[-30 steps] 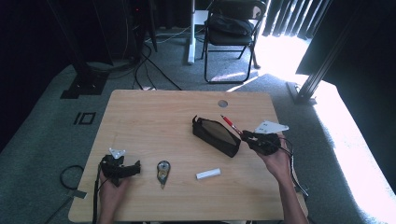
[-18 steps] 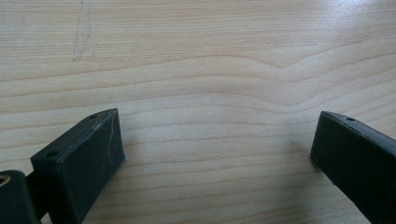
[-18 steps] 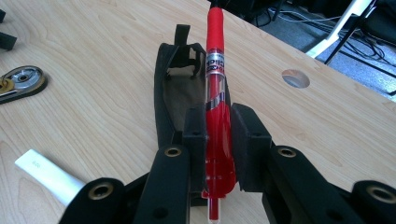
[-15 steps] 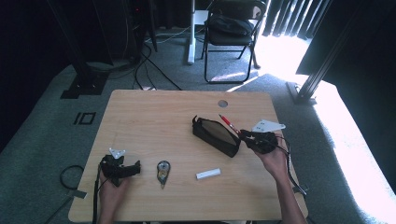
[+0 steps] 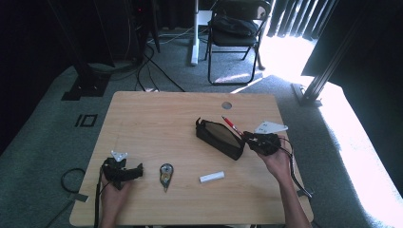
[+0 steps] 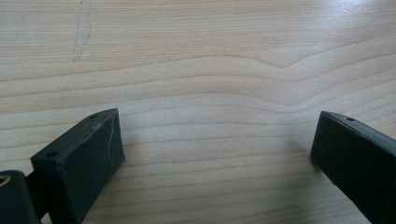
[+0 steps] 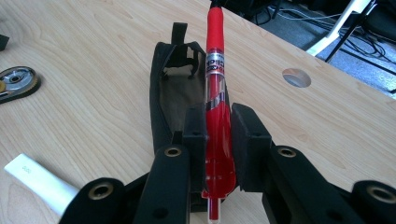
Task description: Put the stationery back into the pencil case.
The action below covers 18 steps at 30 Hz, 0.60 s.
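slim red-and-clear plastic pen (image 7: pixel 215 98), clamped near its clicker end in the right gripper (image 7: pixel 218 135), just above the open black fabric pencil case (image 7: pixel 175 88), tip pointing away along it. likely light, stiff and slick; best gripped mid-barrel. right hand (image 5: pixel 277 159) level beside the case. left gripper (image 6: pixel 215 154) gaping, empty, well apart from the case.
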{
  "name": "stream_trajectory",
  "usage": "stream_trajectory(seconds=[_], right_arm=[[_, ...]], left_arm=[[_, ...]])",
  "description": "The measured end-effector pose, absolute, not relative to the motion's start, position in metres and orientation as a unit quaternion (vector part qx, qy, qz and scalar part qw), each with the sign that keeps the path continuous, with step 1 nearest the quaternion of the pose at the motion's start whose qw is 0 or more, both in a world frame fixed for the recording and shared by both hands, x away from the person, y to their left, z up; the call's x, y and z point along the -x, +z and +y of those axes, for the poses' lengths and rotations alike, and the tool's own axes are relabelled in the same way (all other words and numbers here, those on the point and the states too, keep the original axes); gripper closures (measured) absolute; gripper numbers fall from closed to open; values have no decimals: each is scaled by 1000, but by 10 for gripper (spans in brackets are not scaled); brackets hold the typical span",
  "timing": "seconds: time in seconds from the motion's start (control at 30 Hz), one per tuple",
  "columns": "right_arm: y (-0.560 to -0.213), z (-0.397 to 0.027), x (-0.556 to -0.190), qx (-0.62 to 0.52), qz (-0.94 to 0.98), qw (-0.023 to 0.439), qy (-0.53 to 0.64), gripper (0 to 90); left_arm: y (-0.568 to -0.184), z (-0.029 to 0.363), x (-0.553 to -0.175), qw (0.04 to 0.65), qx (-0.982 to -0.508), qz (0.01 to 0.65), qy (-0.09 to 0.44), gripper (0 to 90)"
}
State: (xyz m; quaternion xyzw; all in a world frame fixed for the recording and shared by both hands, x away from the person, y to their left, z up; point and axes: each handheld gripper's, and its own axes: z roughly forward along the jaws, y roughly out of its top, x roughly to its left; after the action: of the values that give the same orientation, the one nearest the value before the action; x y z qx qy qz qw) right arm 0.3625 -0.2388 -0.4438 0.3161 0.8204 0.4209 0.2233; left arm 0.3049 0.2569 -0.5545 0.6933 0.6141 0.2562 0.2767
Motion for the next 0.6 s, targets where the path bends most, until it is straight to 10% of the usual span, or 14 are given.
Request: stream_trajectory(seconds=[0.6], right_arm=[[-451, -235, -370, -319, 823, 222, 413, 765]], left_arm=[[-554, 257, -305, 277, -693, 614, 256, 26]])
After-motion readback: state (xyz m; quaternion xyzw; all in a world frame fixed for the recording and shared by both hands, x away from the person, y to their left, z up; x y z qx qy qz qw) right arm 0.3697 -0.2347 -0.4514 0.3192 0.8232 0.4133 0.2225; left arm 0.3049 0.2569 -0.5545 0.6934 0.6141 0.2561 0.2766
